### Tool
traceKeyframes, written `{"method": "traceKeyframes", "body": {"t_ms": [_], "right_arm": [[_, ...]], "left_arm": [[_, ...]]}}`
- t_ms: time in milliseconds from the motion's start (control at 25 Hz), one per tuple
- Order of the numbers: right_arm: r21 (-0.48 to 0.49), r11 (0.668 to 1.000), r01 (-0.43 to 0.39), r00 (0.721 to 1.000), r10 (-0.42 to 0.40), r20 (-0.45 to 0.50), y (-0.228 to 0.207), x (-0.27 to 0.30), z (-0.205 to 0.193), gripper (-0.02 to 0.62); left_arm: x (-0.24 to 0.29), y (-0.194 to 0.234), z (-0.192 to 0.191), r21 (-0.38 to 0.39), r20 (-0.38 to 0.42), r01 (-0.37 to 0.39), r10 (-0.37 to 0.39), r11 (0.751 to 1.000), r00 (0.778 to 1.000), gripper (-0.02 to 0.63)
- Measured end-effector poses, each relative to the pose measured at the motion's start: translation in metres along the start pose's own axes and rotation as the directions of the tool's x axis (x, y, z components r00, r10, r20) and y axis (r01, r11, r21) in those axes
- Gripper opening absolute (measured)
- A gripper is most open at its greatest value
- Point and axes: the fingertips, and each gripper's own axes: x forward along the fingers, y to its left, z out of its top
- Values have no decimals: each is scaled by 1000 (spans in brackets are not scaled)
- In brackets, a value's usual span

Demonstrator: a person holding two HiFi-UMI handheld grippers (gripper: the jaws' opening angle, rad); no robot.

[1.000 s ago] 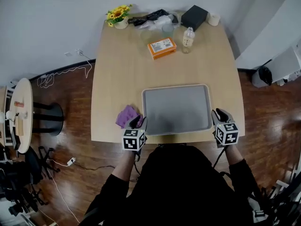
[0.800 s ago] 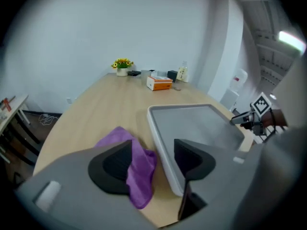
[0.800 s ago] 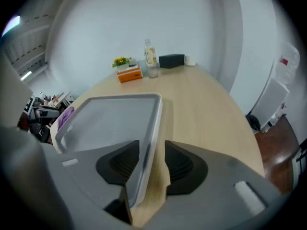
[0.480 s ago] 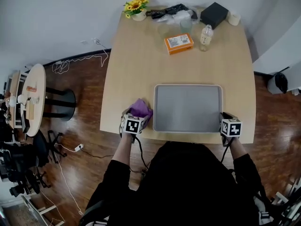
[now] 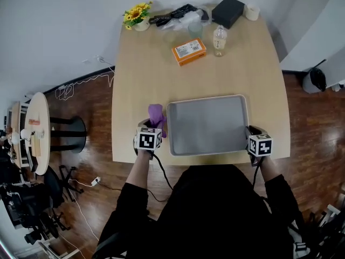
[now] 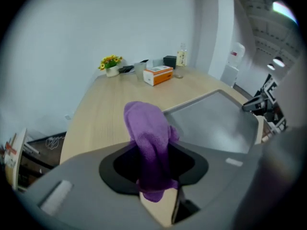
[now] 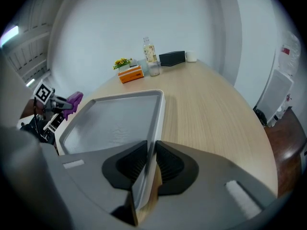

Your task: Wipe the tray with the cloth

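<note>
showing orange box (image 5: pixel 188 51) print illegible | cloth (image 6: pixel 149 143) pinched | tray (image 5: pixel 207 125) rim clamped

Right gripper (image 7: pixel 150 153) jaws clamped on tray (image 7: pixel 115 123) rim; purple cloth (image 7: pixel 75 98) just beyond tray's left edge.

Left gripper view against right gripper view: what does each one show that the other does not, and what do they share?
Only the left gripper view looks between the jaws of the left gripper: they pinch the purple cloth and have just closed further on it. Only the right gripper view looks between the jaws of the right gripper, clamped on the rim of the tray. Both show the tray, the purple cloth, the orange box, the flowers and the bottle.
</note>
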Motion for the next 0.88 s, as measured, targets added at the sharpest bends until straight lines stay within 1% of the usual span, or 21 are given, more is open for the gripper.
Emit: {"method": "traceKeyframes", "body": {"t_ms": [80, 160, 240, 280, 320, 400, 520, 680, 720, 800, 840, 880], "right_arm": [[1, 1000, 6, 1000, -6, 4, 2, 0, -1, 61], [-1, 1000, 10, 1000, -10, 4, 4, 0, -1, 61], [2, 1000, 8, 1000, -8, 7, 6, 0, 0, 61], [4, 1000, 6, 1000, -6, 10, 6, 1, 0, 61], [6, 1000, 4, 1000, -4, 15, 6, 1, 1, 60], [14, 1000, 1, 1000, -1, 28, 5, 2, 2, 60], [34, 999, -5, 999, 3, 43, 5, 2, 2, 58], [45, 999, -29, 999, 27, 45, 4, 1, 1, 58], [48, 998, -38, 998, 36, 46, 3, 0, 0, 60], [53, 997, -51, 998, 49, 51, 2, -2, -1, 61], [56, 997, -55, 997, 52, 54, 1, -3, -1, 61], [60, 997, -56, 997, 53, 57, 1, -3, -1, 61]], "left_arm": [[20, -15, 26, 91, -11, 23, -22, 996, 1000, 135], [46, -29, 39, 201, -39, 27, -19, 979, 999, 135], [62, -42, 44, 318, -75, 8, 17, 948, 997, 135], [66, -51, 46, 367, -86, 11, 22, 930, 996, 135], [69, -64, 50, 406, -96, 33, 7, 913, 995, 135], [77, -101, 61, 469, -117, 102, -53, 877, 992, 135], [95, -168, 87, 565, -152, 193, -129, 802, 980, 135], [110, -268, 125, 621, -189, 311, -247, 720, 950, 135], [112, -293, 131, 643, -196, 332, -271, 690, 942, 135], [115, -339, 138, 706, -207, 354, -299, 614, 931, 135], [115, -355, 140, 736, -210, 353, -302, 577, 930, 135], [116, -365, 140, 760, -209, 347, -298, 550, 931, 135]]}}
